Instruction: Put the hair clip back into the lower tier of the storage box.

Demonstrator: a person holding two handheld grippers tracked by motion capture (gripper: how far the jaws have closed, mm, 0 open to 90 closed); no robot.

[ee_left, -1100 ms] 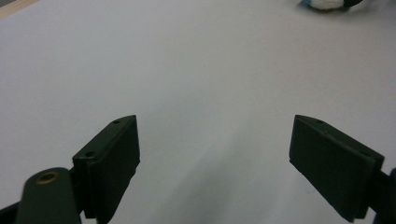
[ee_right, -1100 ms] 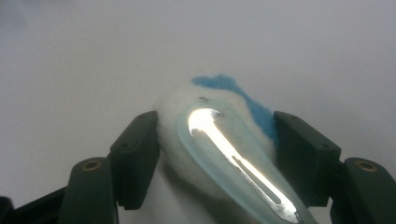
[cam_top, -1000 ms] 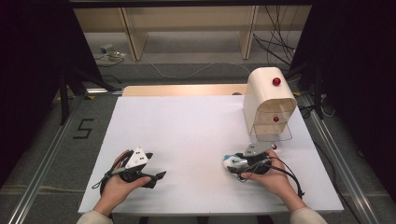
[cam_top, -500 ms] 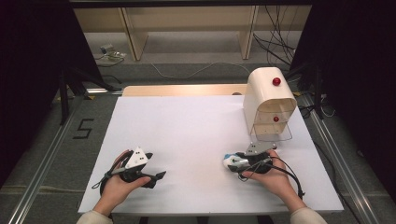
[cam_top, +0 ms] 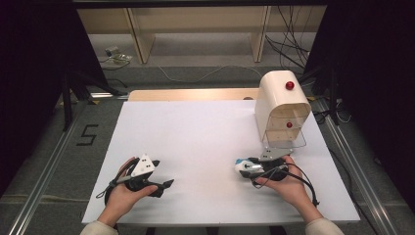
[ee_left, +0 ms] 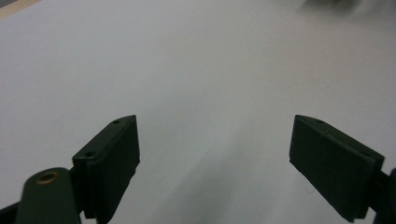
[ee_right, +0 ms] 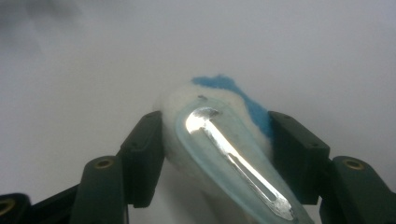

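1. Right gripper view showed the right gripper (ee_right: 217,135) with its two black jaws pressed on the sides of a white and blue brush (ee_right: 224,140). The jaws had just been closing, with the brush between them.
2. The brush had a see-through blue handle with a shiny strip, and it pointed back toward the camera between the jaws.
3. High view showed the right gripper (cam_top: 247,167) low over the white table (cam_top: 195,142), near the front edge. The brush (cam_top: 243,166) stuck out to the left of the hand.
4. A cream box with red knobs (cam_top: 281,105) stood just behind the right gripper.
5. The left gripper (cam_top: 164,185) sat well apart on the left side of the table.
6. Left gripper view showed the left gripper (ee_left: 215,154) with its jaws wide apart, above bare table.
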